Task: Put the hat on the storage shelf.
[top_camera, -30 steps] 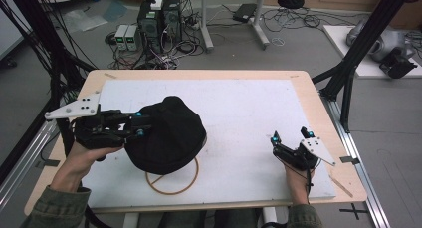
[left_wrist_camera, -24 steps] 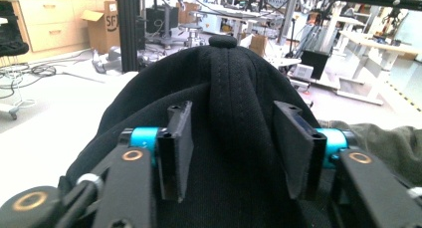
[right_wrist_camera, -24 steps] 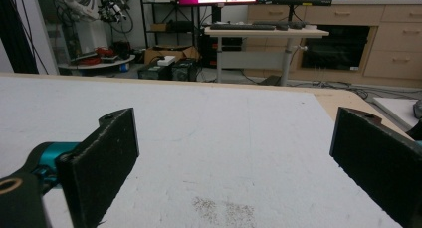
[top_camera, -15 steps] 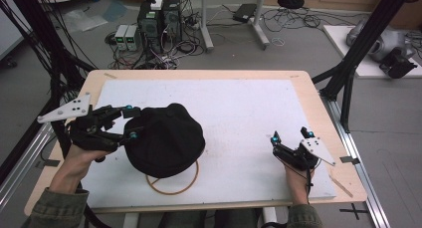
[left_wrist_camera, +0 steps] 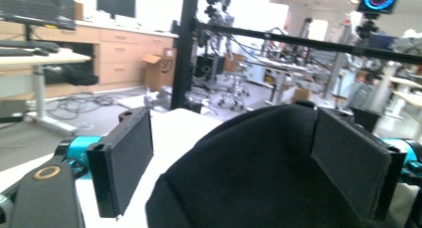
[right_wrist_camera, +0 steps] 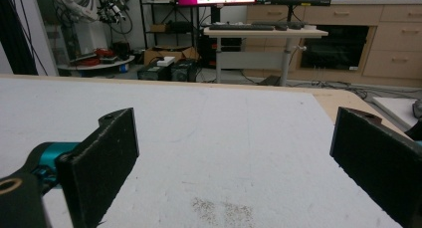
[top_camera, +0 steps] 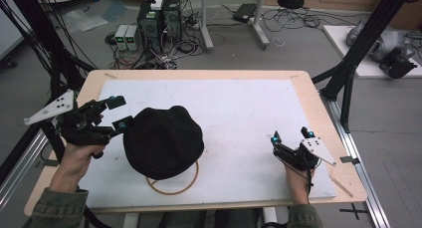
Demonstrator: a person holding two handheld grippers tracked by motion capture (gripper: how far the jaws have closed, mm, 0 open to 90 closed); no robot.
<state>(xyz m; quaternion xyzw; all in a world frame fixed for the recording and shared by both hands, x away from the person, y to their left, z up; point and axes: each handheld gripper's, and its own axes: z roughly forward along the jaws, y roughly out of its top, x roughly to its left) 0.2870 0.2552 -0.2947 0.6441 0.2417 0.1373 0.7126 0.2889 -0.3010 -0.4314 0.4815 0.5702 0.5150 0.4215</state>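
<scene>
A black cap (top_camera: 163, 141) lies on the white board, its near edge over a thin wooden ring (top_camera: 174, 188). My left gripper (top_camera: 121, 112) sits just at the cap's left side. Its jaws have just been opening and now stand wide. In the left gripper view the cap (left_wrist_camera: 259, 173) bulges up between the two black pads (left_wrist_camera: 124, 158), which do not press on it. My right gripper (top_camera: 289, 135) rests near the board's right front, open. In the right gripper view my right gripper (right_wrist_camera: 239, 158) has bare white board (right_wrist_camera: 224, 128) between its jaws.
The white board (top_camera: 249, 108) lies on a wooden table (top_camera: 318, 103). Black frame posts (top_camera: 358, 54) stand at both back corners. Computers and cables (top_camera: 159, 24) sit on the floor beyond the far edge.
The left gripper's jaws opened and let go of the cap, and the hand drew back to the left. The cap settled slightly lower over the ring. The right gripper stayed put.
</scene>
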